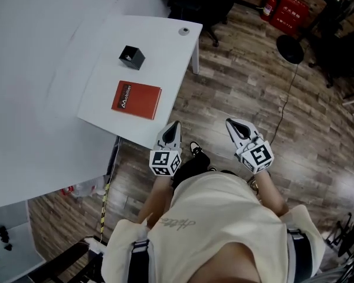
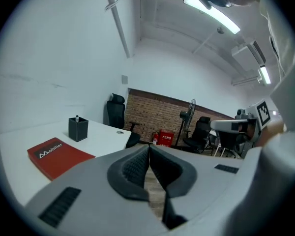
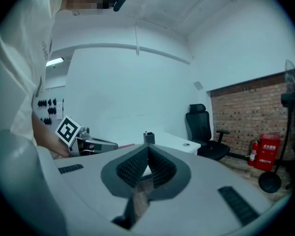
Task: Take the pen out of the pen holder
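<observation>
On desk (image 1: 159, 34) | pen holder (image 1: 131, 56) | pen (image 2: 77, 117) mostly hidden | left claw (image 1: 174, 125), right claw (image 1: 233, 123) both closed, empty

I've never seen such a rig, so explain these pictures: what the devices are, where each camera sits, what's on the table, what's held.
No robot here: a person holds a two-jaw gripper in each hand, the left gripper and right gripper. The head view looks down from the person's head; the other two cameras ride on the grippers, looking along their jaws. On the white table lie a red book and a black pen holder with a pen in it. Both grippers are shut and empty.
</observation>
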Demonstrator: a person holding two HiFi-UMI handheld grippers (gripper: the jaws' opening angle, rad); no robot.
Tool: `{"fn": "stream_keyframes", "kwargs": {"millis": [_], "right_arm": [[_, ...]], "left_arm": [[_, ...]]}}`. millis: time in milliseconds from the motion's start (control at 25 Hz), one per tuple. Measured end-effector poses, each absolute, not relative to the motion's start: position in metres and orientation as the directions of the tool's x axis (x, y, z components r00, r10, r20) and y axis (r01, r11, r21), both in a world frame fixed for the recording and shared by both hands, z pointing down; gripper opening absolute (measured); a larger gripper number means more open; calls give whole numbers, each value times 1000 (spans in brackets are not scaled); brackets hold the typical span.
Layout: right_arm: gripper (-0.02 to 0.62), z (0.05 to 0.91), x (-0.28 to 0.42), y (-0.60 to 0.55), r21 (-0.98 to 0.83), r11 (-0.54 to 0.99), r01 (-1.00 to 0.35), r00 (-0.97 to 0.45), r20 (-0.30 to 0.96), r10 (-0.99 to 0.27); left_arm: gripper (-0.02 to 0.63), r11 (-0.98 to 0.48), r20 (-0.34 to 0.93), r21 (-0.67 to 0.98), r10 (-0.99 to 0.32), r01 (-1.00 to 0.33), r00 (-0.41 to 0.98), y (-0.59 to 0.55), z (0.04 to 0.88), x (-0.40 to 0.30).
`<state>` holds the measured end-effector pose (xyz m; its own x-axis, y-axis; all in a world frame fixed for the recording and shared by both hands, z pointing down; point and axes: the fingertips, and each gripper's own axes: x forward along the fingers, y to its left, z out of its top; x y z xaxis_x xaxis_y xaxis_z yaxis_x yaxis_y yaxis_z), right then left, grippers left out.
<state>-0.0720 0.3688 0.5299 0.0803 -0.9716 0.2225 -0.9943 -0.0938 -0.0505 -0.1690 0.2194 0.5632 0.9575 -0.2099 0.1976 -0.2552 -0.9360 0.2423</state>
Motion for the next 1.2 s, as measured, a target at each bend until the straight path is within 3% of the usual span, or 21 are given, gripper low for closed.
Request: {"fn": "stream_keyframes", "kwargs": {"millis": [520,880,1200], "right_arm": [[8,504,-32,264,-32,-47,-998,39,200,-979],[8,532,-14,228,-97,58,-994,-82,264,-961],[8,527,47,151,-110,222,-969,-241,203,-949]], "left_arm": [[18,-921,195,223,-278,-318,941,114,553,-138],[18,-871,224,212,-399,-444,889,57,560,-145],[18,-791,264,171,-538,-587,801,10,554,-116]]}}
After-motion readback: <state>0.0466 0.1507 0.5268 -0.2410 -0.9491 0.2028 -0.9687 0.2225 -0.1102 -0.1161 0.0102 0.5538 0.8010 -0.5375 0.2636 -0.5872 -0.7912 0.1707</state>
